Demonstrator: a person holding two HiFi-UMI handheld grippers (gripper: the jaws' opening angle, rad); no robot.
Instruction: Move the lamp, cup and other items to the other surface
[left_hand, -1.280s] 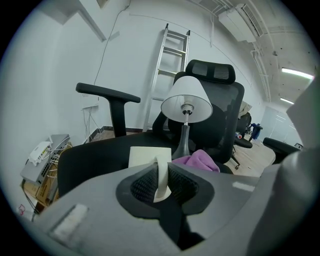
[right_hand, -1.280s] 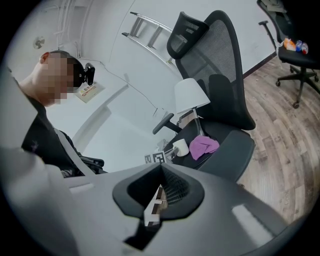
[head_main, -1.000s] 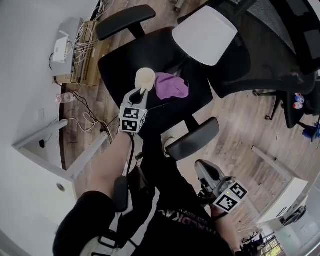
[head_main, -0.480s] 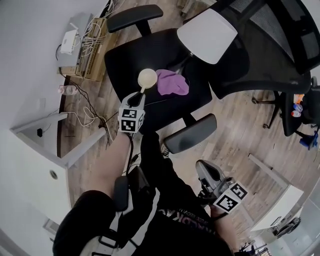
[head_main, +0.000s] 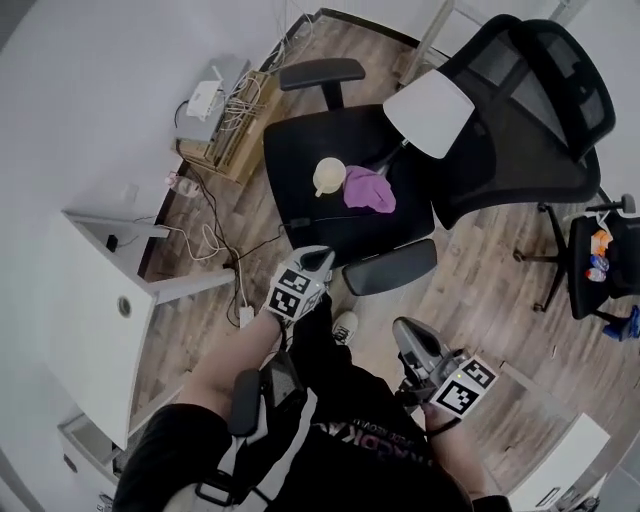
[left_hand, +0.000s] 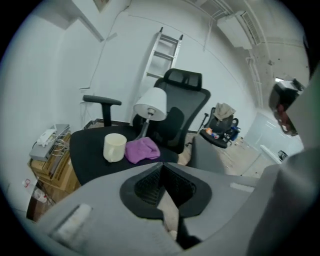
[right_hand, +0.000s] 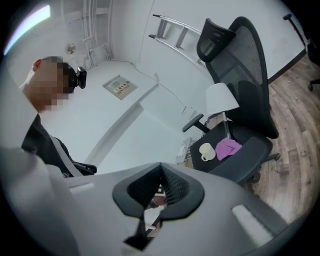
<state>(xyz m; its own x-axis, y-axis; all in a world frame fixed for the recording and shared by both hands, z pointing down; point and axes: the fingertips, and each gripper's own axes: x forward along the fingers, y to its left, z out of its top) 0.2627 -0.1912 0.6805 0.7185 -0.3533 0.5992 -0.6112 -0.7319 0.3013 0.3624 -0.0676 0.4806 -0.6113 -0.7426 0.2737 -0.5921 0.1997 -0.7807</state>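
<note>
1. One lamp (head_main: 428, 112), one cup (head_main: 329, 176) and one purple cloth (head_main: 369, 189) sit together on one office chair (head_main: 296, 160).
2. Two tongs, both empty: left tongs (head_main: 316, 259) just closed tight, right tongs (head_main: 402, 330) pressed together.

Bright even indoor light, soft shadows, heavy fisheye distortion w/ dark corners.

We count one cup (head_main: 329, 176), one cloth (head_main: 368, 189), one lamp (head_main: 429, 112), two chairs (head_main: 300, 165) (head_main: 588, 272), and two grippers: the left gripper (head_main: 319, 255) and the right gripper (head_main: 401, 329).
</note>
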